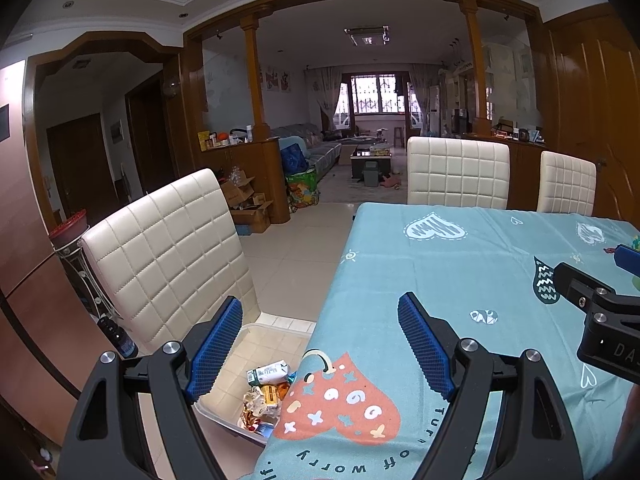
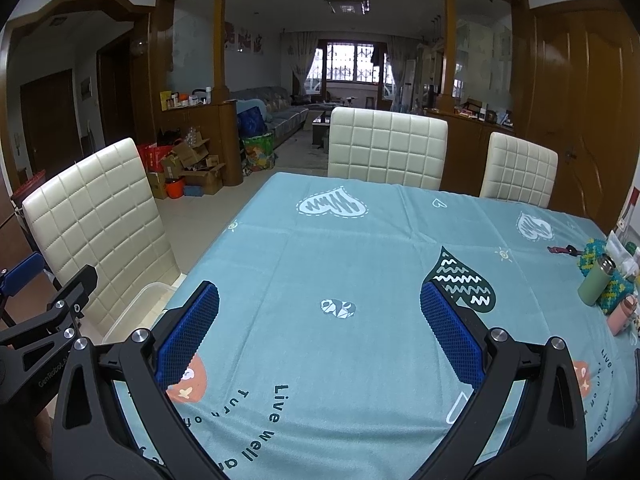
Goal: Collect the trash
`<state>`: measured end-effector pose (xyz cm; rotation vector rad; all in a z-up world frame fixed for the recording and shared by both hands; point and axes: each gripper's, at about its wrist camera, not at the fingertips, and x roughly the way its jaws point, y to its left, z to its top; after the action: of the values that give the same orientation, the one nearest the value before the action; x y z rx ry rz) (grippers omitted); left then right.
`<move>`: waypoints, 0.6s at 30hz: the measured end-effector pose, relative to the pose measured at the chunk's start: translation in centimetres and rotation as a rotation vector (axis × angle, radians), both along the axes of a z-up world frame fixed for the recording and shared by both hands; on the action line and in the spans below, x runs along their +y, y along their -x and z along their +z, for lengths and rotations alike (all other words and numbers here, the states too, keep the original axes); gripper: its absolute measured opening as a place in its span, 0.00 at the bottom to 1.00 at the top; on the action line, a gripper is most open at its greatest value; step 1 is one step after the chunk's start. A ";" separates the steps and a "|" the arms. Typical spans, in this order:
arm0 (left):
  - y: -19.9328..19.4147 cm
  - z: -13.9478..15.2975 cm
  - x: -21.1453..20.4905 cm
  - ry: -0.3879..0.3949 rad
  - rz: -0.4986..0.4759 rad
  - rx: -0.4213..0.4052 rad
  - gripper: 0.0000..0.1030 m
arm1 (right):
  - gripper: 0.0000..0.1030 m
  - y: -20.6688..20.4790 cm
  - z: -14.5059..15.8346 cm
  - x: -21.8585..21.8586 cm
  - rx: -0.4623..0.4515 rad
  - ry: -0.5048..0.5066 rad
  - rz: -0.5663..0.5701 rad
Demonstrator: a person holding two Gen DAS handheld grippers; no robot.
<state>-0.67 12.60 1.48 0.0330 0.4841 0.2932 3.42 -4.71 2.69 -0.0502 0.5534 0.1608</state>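
Trash [image 1: 267, 390] sits in the clear bin [image 1: 280, 330], which stands on the chair seat tight against the table's left edge, below the tablecloth [image 1: 440, 264] hem. A crushed carton lies on top, wrappers under it. Left gripper [image 1: 320, 344] hangs right over that table edge, jaws spread wide, nothing between the pads, one finger above the bin and the other above the cloth. Right gripper [image 2: 320, 332] hovers over the middle of the table, jaws wide as well, empty.

Looks like a scan for whatever is left. The cloth around the bin side shows bare. Only clutter in sight is at the table's far right edge: a green flask [image 2: 596, 282], a pink bottle [image 2: 622, 316], knitted pouches. Those read as belongings, not rubbish, though I can't be sure from here.

To do this well, sweep the right gripper toward that right edge and check for scraps among the bottles before declaring done. Keep the left one parked over the bin, jaws wide, ready to take a handover. Approach low and slow near the flask; it stands upright and could tip.
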 end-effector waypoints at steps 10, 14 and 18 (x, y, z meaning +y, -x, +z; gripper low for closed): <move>0.0 0.0 -0.1 0.002 -0.017 0.008 0.76 | 0.96 0.0 0.0 0.0 0.003 0.000 0.006; 0.0 0.1 0.0 0.004 -0.016 0.009 0.76 | 0.96 0.1 -0.1 0.0 0.004 -0.002 0.005; 0.0 0.1 0.2 0.001 -0.022 0.003 0.76 | 0.96 0.1 -0.1 0.0 0.005 -0.001 0.006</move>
<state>-0.65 12.75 1.58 0.0373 0.4866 0.2713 3.35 -4.72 2.61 -0.0504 0.5577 0.1669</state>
